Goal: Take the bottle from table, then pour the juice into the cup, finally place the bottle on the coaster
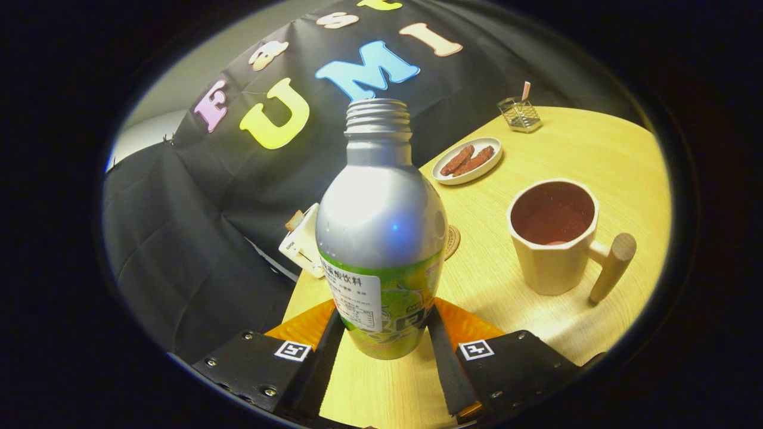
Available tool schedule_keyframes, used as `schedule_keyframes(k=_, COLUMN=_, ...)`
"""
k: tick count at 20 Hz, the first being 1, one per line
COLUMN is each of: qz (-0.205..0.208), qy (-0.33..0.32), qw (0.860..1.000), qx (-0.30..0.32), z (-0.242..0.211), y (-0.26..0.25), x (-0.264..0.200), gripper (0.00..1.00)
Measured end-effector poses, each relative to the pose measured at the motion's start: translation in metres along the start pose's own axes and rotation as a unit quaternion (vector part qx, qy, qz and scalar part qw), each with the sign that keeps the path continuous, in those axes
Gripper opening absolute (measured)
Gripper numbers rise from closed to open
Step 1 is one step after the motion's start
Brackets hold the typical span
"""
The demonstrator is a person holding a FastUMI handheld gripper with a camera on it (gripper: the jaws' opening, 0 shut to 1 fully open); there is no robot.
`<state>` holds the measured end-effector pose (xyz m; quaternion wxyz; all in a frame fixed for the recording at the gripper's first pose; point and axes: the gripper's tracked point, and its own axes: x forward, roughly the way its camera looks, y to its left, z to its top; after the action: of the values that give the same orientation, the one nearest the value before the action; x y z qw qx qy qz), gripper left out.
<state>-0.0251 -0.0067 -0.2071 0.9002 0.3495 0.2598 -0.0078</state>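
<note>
Tongs [384, 333] closed on the lower body of the uncapped bottle [381, 226], lifted above the tabletop [566, 143]. Carry it upright to the cup [554, 238] alongside, then tilt slowly over the rim.

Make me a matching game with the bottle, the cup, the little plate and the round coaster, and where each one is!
Things:
1. bottle
2. cup
3. plate
4. coaster

Places:
A. peeking out just behind the bottle
B. between the fingers of the gripper
C. beyond the cup, holding brown snacks
D. beside the bottle, wooden handle sticking out

Pairs: 1-B, 2-D, 3-C, 4-A
</note>
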Motion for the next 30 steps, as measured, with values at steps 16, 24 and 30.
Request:
schedule_keyframes(k=16, qz=0.048, qy=0.036, qw=0.981, qx=0.183, z=-0.019, y=-0.008, x=0.002, gripper=0.75)
schedule_keyframes(k=24, qz=0.063, qy=0.048, qw=0.963, qx=0.257, z=-0.021, y=-0.007, x=0.008, gripper=0.75)
schedule_keyframes(k=30, qz=0.082, qy=0.053, qw=0.946, qx=0.309, z=-0.016, y=0.007, x=0.009, gripper=0.75)
